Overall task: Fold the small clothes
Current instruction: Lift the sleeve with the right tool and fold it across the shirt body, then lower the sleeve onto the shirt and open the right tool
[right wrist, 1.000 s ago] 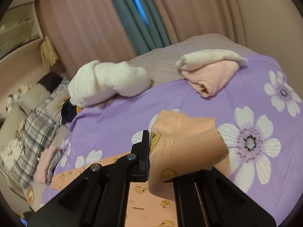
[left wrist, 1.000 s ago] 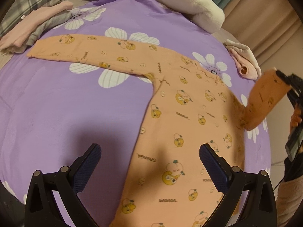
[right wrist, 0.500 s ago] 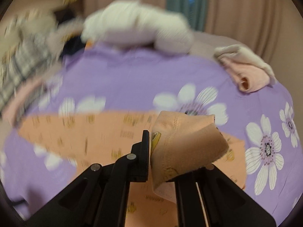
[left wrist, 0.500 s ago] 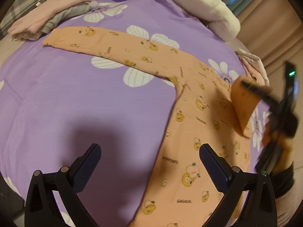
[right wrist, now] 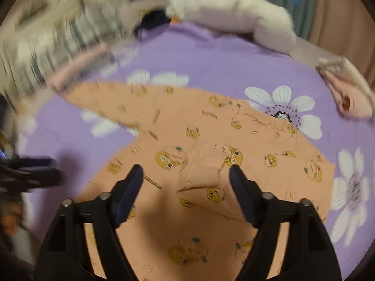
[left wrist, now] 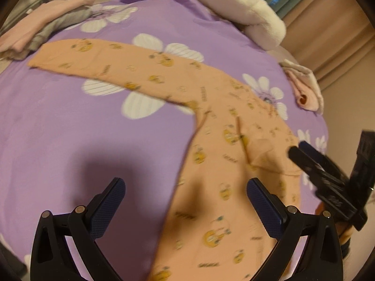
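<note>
An orange long-sleeved baby top (left wrist: 211,154) with yellow cartoon prints lies flat on the purple flowered bedspread (left wrist: 70,128). Its left sleeve (left wrist: 105,63) stretches out to the far left. Its right sleeve (right wrist: 201,173) is folded in and lies across the body of the top. My right gripper (right wrist: 186,182) is open just above that folded sleeve, holding nothing; it also shows at the right of the left wrist view (left wrist: 328,175). My left gripper (left wrist: 185,196) is open and empty above the lower part of the top.
A white fluffy blanket (left wrist: 234,2) lies at the far end of the bed. A folded pink and white garment (left wrist: 304,89) sits at the far right. Pink and grey clothes (left wrist: 44,30) and a plaid pillow lie at the far left. Curtains hang behind.
My right gripper carried the right sleeve in over the top's body, laid it down and opened. My left gripper stayed open and shifted slightly.
</note>
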### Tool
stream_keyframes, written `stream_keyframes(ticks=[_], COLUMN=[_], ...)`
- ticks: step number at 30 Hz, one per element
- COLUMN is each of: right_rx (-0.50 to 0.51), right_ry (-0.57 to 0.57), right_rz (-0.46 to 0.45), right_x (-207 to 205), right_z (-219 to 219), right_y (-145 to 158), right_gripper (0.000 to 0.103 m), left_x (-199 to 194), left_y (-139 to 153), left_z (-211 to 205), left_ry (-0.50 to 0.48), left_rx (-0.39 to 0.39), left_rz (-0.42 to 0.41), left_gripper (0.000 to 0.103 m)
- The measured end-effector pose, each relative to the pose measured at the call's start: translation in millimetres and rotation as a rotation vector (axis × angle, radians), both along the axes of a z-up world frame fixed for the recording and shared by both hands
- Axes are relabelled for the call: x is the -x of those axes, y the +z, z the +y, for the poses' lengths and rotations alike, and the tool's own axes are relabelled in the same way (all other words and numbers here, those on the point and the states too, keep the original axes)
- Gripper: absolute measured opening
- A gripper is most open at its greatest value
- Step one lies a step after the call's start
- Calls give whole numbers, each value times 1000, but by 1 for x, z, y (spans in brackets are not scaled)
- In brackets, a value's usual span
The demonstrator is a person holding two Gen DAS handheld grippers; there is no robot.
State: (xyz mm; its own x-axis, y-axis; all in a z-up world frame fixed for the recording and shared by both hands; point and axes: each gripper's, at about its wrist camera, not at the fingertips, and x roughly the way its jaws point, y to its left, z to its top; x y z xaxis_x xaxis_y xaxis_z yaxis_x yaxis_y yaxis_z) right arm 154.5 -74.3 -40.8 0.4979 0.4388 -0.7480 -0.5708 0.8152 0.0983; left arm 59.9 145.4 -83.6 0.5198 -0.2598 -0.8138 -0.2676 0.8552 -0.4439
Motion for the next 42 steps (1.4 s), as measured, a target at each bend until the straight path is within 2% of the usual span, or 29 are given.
stream_keyframes(ticks=[3,5,6,8,10,12,13,15,19,21,22,24,26,32,34,35,36,39,42], right_rx=[-123,-166,-184,-200,-231,-254,-258,-268,-281,-290,-293,-301,-310,-317,-316,-315,-314,-311,-302], right_ry=[-104,-178,-237,-293,-337,-357,-364,-377,-383,-385,-386,-390,-396,-405,-409,-410,-410,-411,-410], right_rz=[35,65,96,131,165,178,180,188,182,184,184,179,175,173,178,180,182,185,188], right_x=[-5,-9,-15,-14,-11,-5,-2,5,11,15,15,19,22,22,20,19,17,13,6], right_z=[-33,-50,-66,-76,-90,-99,-100,-107,-121,-127,-130,-135,-139,-146,-145,-145,-144,-141,-137], right_y=[5,-2,-9,-23,-36,-46,-49,-55,-59,-60,-60,-59,-59,-62,-64,-65,-66,-68,-70], right_gripper=[80,79,76,58,53,52,53,53,54,54,54,54,54,54,54,54,54,54,54], left_x=[-18,-33,-40,-52,-64,-76,-83,-90,-105,-114,-119,-124,-122,-88,-78,-73,-69,-64,-65], left_y=[4,4,4,6,6,6,5,0,-23,-33,-39,-44,-47,-43,-44,-43,-41,-32,-24], left_z=[-14,-26,-34,-48,-67,-91,-108,-128,-155,-156,-154,-151,-139,-87,-77,-71,-67,-58,-52], left_ry=[-44,-84,-109,-152,-206,-251,-271,-309,-373,-365,-356,-339,-298,-98,-76,-65,-58,-27,-33], left_rx=[51,96,118,142,135,24,-104,-255,-387,-427,-433,-435,-399,-255,-237,-228,-226,-258,-219], left_rz=[-29,-37,-42,-54,-57,-62,-71,-82,-58,-34,-19,-7,-4,-13,0,7,8,-8,-48], left_gripper=[102,102,102,102,102,102,102,102,94,72,65,41,28,28,36,47,51,52,52])
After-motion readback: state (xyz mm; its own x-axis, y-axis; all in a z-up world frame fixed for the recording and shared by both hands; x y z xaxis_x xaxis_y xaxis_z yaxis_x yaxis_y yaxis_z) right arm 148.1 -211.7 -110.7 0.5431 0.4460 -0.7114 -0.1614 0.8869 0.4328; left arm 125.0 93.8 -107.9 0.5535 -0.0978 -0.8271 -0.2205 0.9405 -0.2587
